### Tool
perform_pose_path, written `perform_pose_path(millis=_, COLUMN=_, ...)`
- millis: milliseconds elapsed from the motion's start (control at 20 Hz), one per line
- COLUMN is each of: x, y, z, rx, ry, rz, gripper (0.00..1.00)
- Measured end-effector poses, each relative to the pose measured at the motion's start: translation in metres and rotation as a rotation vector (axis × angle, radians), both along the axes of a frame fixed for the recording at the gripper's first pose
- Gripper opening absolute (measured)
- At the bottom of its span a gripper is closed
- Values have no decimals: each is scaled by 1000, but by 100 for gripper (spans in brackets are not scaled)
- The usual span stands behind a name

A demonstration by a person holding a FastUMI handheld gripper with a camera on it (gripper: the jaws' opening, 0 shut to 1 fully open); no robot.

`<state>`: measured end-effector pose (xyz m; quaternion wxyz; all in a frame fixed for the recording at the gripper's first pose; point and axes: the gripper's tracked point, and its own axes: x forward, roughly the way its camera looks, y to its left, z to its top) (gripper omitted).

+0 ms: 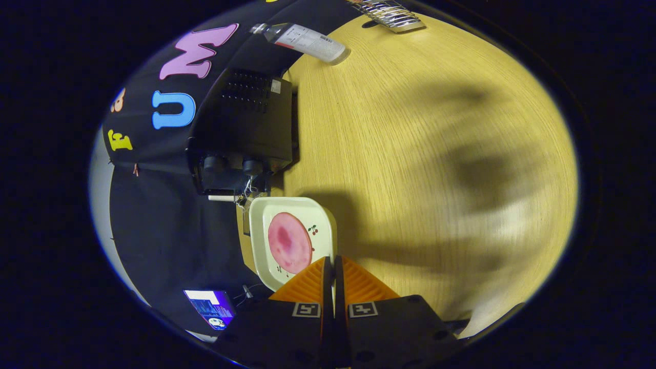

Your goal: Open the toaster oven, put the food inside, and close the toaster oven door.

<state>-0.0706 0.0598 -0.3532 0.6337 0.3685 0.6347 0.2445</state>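
Note:
My gripper (333, 262) has its two orange fingers pressed together, shut, with nothing between them. Their tips reach the near edge of a white square plate (324, 215) that carries a round pink slice of food (289, 242). Beyond the plate stands the black toaster oven (243, 125), its two knobs facing the plate and its door closed. The whole view is rolled sideways, so the wooden table (420, 154) runs off to the right of the oven.
A clear plastic bottle (307, 42) lies on its side past the oven. A metal wire rack (389, 14) sits at the table's far end. A lit screen (211, 308) glows beside the fingers, below the plate. Broad shadows fall across the table.

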Motion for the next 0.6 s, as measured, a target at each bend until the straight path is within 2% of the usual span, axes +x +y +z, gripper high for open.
perform_pose_path(millis=150, x=-11, y=17, z=11, rx=-34, ry=16, rz=-46, gripper=5)
perform_pose_path(millis=600, x=-23, y=118, z=59, rx=3, ry=7, rz=-155, gripper=5)
